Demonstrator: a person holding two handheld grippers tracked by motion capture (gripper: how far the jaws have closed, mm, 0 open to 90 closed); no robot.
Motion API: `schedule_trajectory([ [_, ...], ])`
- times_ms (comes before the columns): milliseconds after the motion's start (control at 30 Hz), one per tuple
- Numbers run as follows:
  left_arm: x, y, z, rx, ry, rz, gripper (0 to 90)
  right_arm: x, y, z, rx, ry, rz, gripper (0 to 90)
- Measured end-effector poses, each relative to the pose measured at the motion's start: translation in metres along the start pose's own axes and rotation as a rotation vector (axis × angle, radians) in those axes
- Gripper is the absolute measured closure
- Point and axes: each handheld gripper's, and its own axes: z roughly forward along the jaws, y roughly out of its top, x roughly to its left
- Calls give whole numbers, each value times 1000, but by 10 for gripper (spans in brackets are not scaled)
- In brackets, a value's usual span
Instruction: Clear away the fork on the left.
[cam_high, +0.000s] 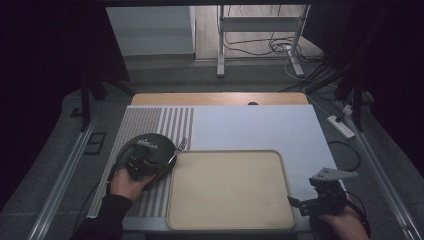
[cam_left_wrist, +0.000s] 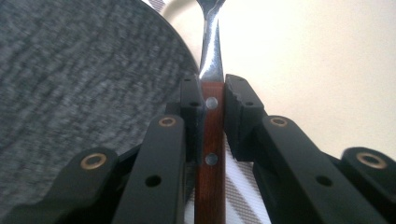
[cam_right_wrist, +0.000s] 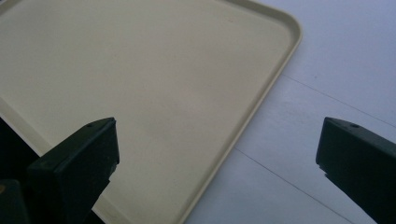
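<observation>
My left gripper (cam_high: 161, 161) is at the left of the table, shut on the reddish wooden handle of a metal utensil (cam_left_wrist: 212, 135). Two rivets show between the pads, and the steel neck runs up out of the frame, so its head is hidden. In the high view the utensil's tip (cam_high: 180, 145) pokes toward the far left corner of the beige tray (cam_high: 280, 170). A dark round plate (cam_high: 150, 144) lies under and beside that gripper; the plate (cam_left_wrist: 70, 79) fills the left of its view. My right gripper (cam_high: 300, 204) stands open over the tray's near right corner (cam_right_wrist: 261, 102), nothing between its jaws.
A striped placemat (cam_high: 150, 120) lies under the plate on a white board (cam_high: 260, 130). A wooden table edge (cam_high: 220, 98) runs behind it. A power strip (cam_high: 342, 127) and cables lie to the right, and a metal stand (cam_high: 260, 25) is at the back.
</observation>
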Motion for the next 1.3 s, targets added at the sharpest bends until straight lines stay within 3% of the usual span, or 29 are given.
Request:
schedule_trajectory([
  [300,-32,1,17,26,-14,-24,779,0,0,0,0,1,-5,0],
  [700,-60,5,42,57,-46,-32,778,1,0,0,4,0,-9,0],
  [1000,-72,1,65,117,1,-9,776,1,0,0,4,4,-17,0],
  [1100,-73,1,65,107,7,0,762,1,0,0,4,4,-19,0],
  [1167,-72,2,63,96,6,4,683,2,0,1,4,4,-21,0],
  [1200,-71,4,59,62,13,14,649,2,0,1,5,4,-22,0],
  [1267,-71,6,57,38,13,24,649,2,0,1,6,5,-21,0],
  [1300,-72,10,55,20,-4,65,740,2,0,1,6,4,-21,0],
])
